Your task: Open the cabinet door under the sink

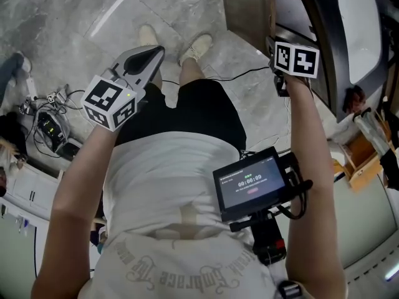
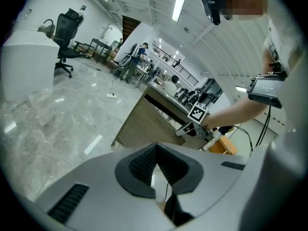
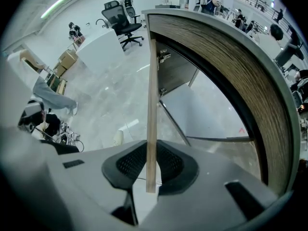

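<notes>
The cabinet door stands swung out, and I see it edge-on as a thin wood panel. My right gripper points down over its top edge, with the jaws shut on that edge. Behind the door the cabinet's inside shows, under the curved wood front of the counter. In the head view the right gripper's marker cube hides its jaws beside the brown door. My left gripper is held up over the floor, away from the cabinet. Its jaws are shut with nothing between them.
Cables and a device lie on the marble floor at the left. A wooden box stands at the right by the counter. An office chair and white desks stand farther off, with people in the background. My feet are near the door.
</notes>
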